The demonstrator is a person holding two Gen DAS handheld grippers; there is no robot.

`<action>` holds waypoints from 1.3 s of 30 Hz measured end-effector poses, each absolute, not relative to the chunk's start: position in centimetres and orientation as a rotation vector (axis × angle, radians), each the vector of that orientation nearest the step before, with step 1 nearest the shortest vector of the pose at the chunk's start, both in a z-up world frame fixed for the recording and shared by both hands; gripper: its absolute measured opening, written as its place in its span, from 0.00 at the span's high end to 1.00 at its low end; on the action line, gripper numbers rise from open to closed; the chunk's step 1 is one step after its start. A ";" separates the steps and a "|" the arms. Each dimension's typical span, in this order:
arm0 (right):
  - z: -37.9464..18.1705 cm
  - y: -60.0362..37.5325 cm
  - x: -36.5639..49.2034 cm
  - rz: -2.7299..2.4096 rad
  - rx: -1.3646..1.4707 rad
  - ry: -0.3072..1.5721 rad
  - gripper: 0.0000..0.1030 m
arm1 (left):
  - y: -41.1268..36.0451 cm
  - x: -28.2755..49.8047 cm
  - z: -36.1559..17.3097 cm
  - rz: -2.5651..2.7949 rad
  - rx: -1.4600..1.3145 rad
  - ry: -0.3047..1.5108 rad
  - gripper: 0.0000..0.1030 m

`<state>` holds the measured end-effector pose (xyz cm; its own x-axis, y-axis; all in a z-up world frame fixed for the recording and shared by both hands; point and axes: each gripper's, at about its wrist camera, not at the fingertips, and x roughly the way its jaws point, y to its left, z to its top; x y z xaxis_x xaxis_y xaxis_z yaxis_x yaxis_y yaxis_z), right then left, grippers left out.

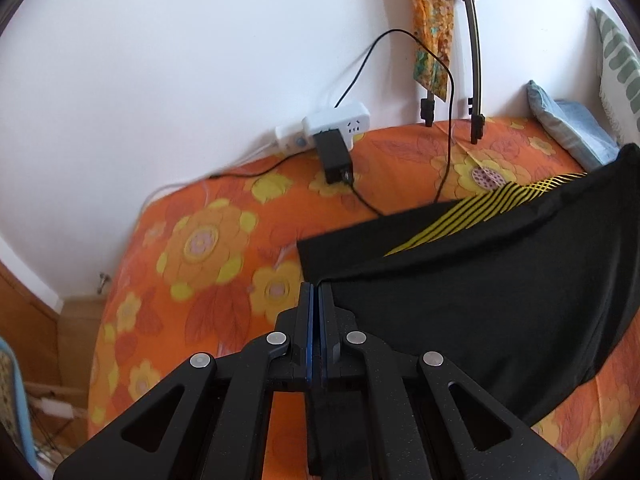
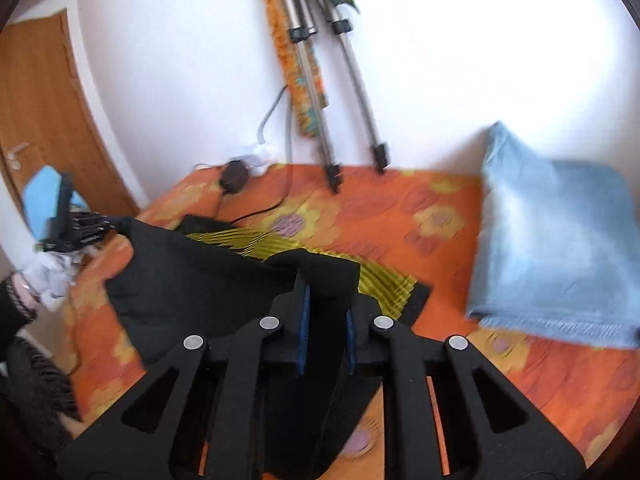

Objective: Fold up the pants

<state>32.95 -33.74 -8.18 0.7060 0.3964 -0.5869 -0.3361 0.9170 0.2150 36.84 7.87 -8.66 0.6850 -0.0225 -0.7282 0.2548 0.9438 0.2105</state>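
- The black pants (image 1: 480, 300) lie on the orange floral bedspread (image 1: 192, 264), one layer lifted at 3 o'clock.
- The left gripper (image 1: 319, 292) is clamped tight on the pants' edge; the right gripper (image 2: 326, 280), jaws slightly apart, pinches bunched cloth.
- Judged mid-fold: next, carry the lifted layer evenly across toward 12 o'clock.

No words, labels, brand names or numbers can be read on anything in either wrist view.
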 end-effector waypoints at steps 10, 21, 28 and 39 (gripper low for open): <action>-11.4 -32.4 38.4 0.319 -0.004 0.789 0.86 | 7.1 43.3 -12.3 -0.158 0.378 0.917 0.99; -14.0 -30.8 41.3 0.241 -0.070 0.850 0.86 | 6.7 46.3 -14.9 -0.142 0.427 0.958 0.99; -15.0 -30.1 42.0 0.211 -0.119 0.871 0.86 | 6.4 47.3 -15.8 -0.132 0.441 0.966 0.97; -15.5 -30.0 42.7 0.180 -0.134 0.891 0.86 | 10.1 47.8 -12.9 -0.012 0.361 0.908 0.93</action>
<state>42.71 -30.01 -15.49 0.6153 0.0999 -0.7820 -0.2112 0.9766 -0.0414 47.79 10.12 -12.93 0.6193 0.1413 -0.7724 0.1615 0.9397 0.3014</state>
